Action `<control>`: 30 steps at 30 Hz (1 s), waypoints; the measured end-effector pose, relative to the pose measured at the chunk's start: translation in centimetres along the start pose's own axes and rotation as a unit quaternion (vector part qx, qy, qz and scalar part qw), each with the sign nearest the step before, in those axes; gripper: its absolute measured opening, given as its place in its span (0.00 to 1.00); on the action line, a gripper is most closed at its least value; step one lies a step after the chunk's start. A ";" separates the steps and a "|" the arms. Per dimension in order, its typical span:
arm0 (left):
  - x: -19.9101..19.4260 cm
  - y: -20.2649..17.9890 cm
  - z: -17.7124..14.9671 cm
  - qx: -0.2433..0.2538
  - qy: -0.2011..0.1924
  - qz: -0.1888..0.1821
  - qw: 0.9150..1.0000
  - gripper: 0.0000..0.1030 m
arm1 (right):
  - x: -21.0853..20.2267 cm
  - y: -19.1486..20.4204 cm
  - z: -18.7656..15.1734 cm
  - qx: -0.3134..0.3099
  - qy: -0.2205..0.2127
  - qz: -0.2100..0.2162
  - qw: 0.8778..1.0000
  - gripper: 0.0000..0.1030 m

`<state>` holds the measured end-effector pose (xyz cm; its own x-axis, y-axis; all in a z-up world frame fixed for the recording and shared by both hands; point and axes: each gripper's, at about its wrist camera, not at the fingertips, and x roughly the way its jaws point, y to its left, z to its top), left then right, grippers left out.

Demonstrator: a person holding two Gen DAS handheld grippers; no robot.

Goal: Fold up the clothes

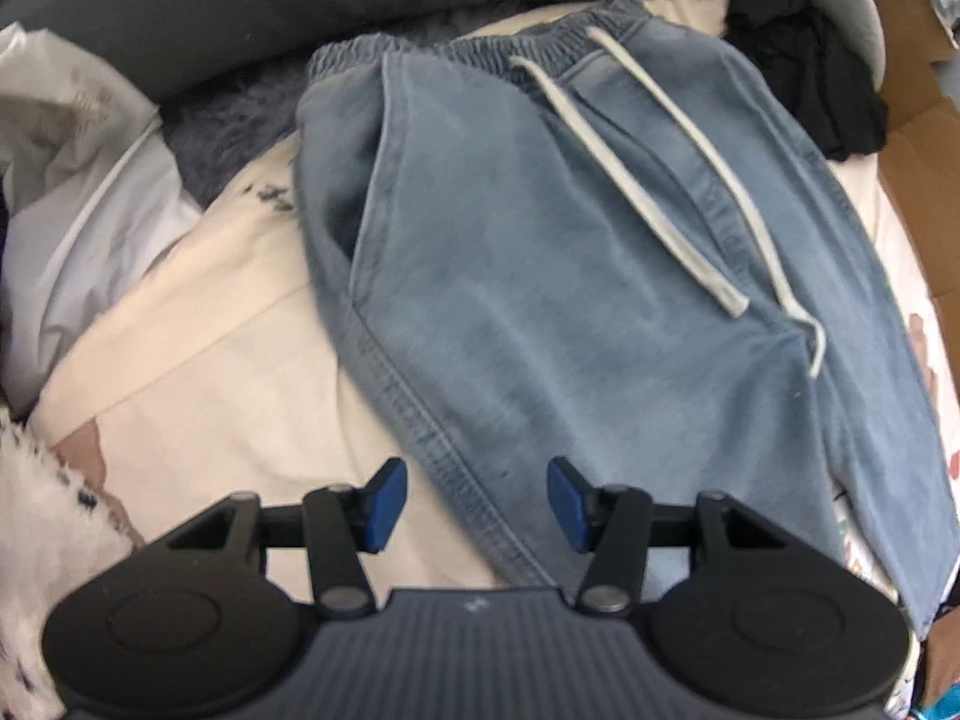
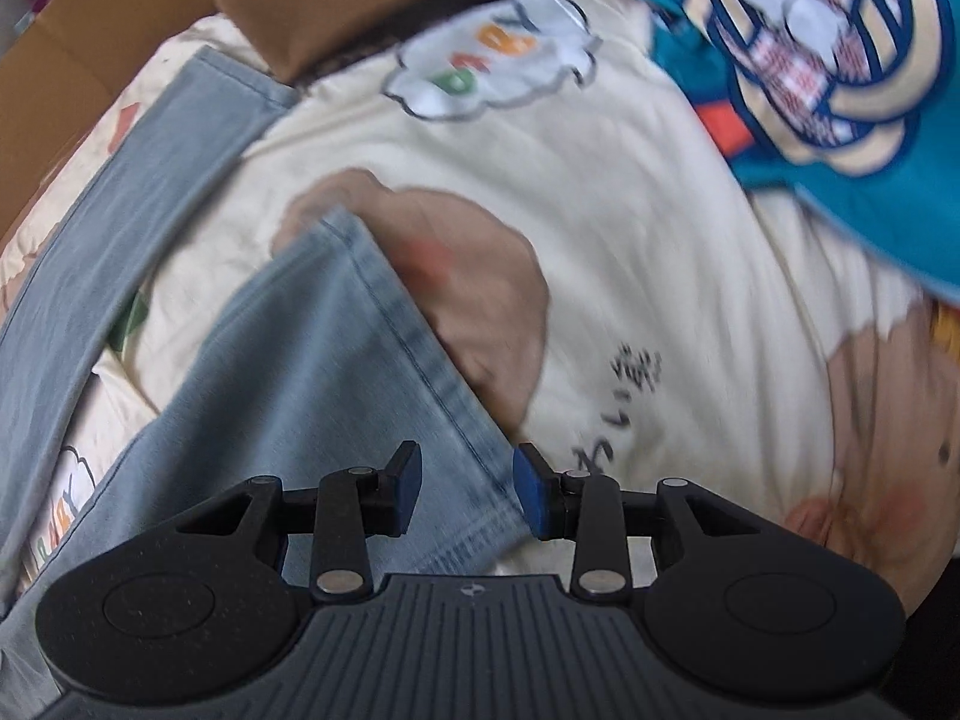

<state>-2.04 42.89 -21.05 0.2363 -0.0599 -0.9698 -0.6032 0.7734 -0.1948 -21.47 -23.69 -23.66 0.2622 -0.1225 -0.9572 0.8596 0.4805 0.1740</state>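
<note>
**Denim trousers spread on a cream cover, both tongs wide**

The blue denim trousers lay flat on a cream printed bedcover, filling the middle of the left wrist view. Their elastic waistband sat at 12 o'clock, and a white drawstring ran from it in two strands toward 4 o'clock, loose on top of the cloth. A stitched side seam ran down toward 6 o'clock, ending between the pads of the left tongs. Those tongs stood wide apart, the blue pads on either side of the seam and closed on nothing. At 1 o'clock lay a black garment, with brown cardboard beside it at 2 o'clock. A grey cushion stretched across 11 o'clock, a white plastic bag lay at 9 o'clock, and white spotted fur showed at 8 o'clock.

In the right wrist view a trouser leg ran from 7 o'clock up toward the centre, its hemmed cuff slanting down to 6 o'clock. The right tongs stood open with the cuff corner between the pads; whether either pad touched the cloth could not be told. A second denim strip ran from 9 o'clock to 11 o'clock. A teal printed garment lay at 1 o'clock on the bedcover, which here showed a bear print and a cloud patch. The view was blurred.
</note>
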 end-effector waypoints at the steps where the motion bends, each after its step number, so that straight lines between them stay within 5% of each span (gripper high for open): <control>1: 0.1 -0.1 0.0 0.001 0.002 0.003 1.000 0.53 | 0.4 -0.4 -0.2 0.008 0.007 0.005 1.000 0.41; 9: 1.4 -0.6 -0.5 -0.012 0.014 0.016 1.000 0.53 | 4.4 -2.9 -2.4 0.094 0.060 0.040 0.993 0.48; 15: 2.1 0.8 -0.9 -0.053 0.012 0.023 0.998 0.53 | 5.0 -3.7 -2.8 0.160 0.031 0.057 0.985 0.50; 19: 2.0 2.0 -1.2 -0.076 0.005 0.028 0.997 0.53 | 4.8 -3.4 -2.7 0.149 0.034 0.062 0.986 0.36; 26: 2.3 3.4 -2.6 -0.106 -0.001 0.006 0.994 0.53 | 5.2 -3.1 -3.4 0.164 0.024 0.061 0.984 0.35; 28: 2.6 3.5 -2.6 -0.111 -0.002 -0.002 0.994 0.53 | 5.1 -2.5 -3.5 0.145 0.030 0.047 0.988 0.17; 30: 2.6 3.7 -2.5 -0.116 -0.007 -0.008 0.993 0.53 | 4.5 -1.7 -3.3 0.124 0.040 0.026 0.991 0.13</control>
<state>-5.61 44.01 -24.68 0.2559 -0.0607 -0.9648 -0.7580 0.6068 -0.2392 -23.20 -22.23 -29.06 0.2820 -0.0283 -0.9590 0.9298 0.2545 0.2659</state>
